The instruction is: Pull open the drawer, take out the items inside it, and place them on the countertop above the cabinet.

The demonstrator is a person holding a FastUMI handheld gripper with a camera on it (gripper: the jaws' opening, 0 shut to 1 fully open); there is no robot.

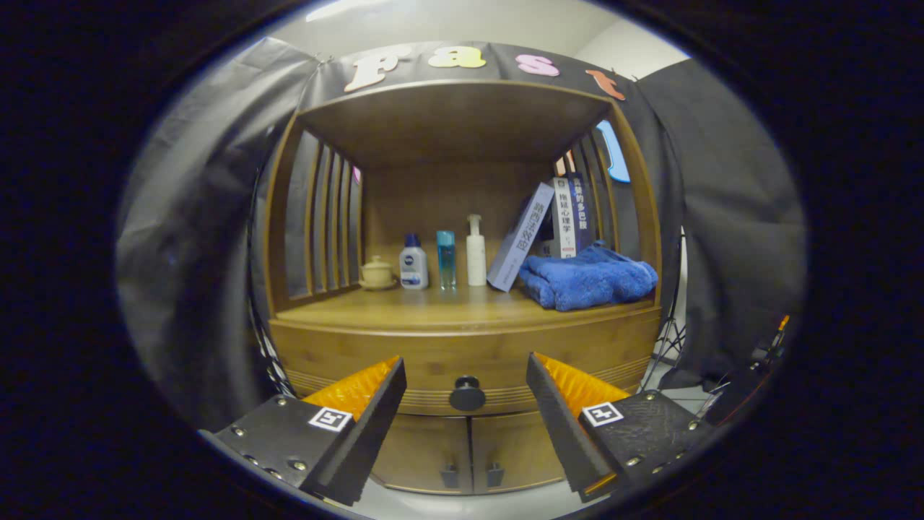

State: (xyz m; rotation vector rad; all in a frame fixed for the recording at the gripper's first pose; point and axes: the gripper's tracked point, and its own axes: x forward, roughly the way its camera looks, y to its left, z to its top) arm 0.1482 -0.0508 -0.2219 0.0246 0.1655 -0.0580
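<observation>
The cabinet (462, 354) was warm honey-brown wood with a fine ribbed band across the drawer front (433, 375), whose round knob (467, 393) was black. On the counter (433, 307), a deep blue towel (588, 278) lay at 3 o'clock from a white pump bottle (476, 251); a translucent teal bottle (446, 258) and a white, blue-capped bottle (413, 262) stood at its 9 o'clock, then a beige lidded cup (377, 272). A pale lavender book (521, 237) leaned beside white and navy books (570, 217).

Gripper (465, 375) facing wooden cabinet (289, 217) — fingers spread wide, gripping nothing. Drawer (404, 354) sitting closed, dark round knob (467, 394) showing between fingertips, just beyond them. On countertop (433, 307) above: small lidded pot (377, 273), three bottles (444, 260) standing upright, books (548, 231) leaning — blue towel (588, 278) lying folded beside them. Two lower doors (469, 451) showing under drawer.
</observation>
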